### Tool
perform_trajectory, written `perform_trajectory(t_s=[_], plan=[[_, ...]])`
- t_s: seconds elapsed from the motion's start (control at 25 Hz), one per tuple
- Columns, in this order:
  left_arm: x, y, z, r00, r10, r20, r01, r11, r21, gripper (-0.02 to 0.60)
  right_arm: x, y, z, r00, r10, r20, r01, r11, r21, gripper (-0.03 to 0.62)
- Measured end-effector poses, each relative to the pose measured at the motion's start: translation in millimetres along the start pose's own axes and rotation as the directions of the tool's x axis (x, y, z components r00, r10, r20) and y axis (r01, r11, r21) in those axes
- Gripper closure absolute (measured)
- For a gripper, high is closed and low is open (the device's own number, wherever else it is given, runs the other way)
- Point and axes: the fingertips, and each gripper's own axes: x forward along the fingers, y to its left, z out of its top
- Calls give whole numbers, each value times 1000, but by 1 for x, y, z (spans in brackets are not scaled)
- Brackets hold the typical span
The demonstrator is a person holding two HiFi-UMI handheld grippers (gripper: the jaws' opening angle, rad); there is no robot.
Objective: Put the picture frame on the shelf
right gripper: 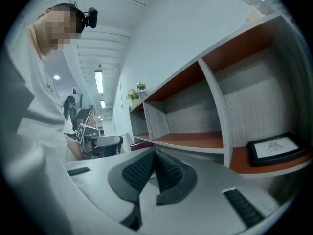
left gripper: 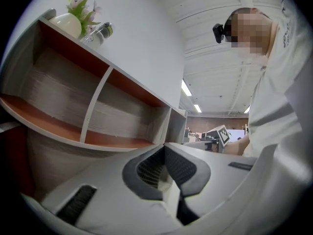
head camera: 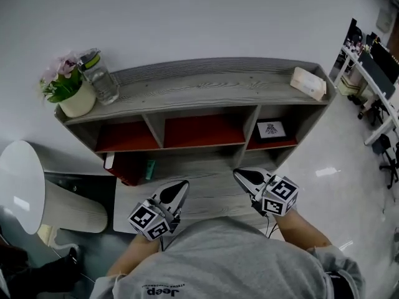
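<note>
We get bright, even light from ceiling strips (left gripper: 186, 87); the floor (head camera: 349, 167) shows glare, and both gripper views warp toward dark corners.

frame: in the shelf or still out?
In. The frame lies flat on the red floor of the right compartment of the shelf; nothing holds it.

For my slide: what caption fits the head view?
Picture frame sits in the right cubby of the shelf; left claw and right claw hover shut.

place: office | evidence: desks (head camera: 373, 83) with monitors (head camera: 385, 60), ceiling strip lights (right gripper: 99, 81)
</note>
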Motion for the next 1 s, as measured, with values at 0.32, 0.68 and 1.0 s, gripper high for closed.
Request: perform_trajectory(t_s=[0.32, 0.68, 1.0], plan=[[-5, 29, -70, 987, 64, -150, -75, 995, -67, 571, 30, -10, -65, 987, 22, -161, -15, 999, 45, 588], [-12, 31, -126, 960, 110, -259, -143, 983, -114, 571, 22, -18, -138, 956, 42, -291, -7, 993, 120, 588], [-7, 22, -133, 957, 94, -274, -132, 983, -125, 571, 13, -15, -147, 951, 61, -304, -18, 990, 143, 588]])
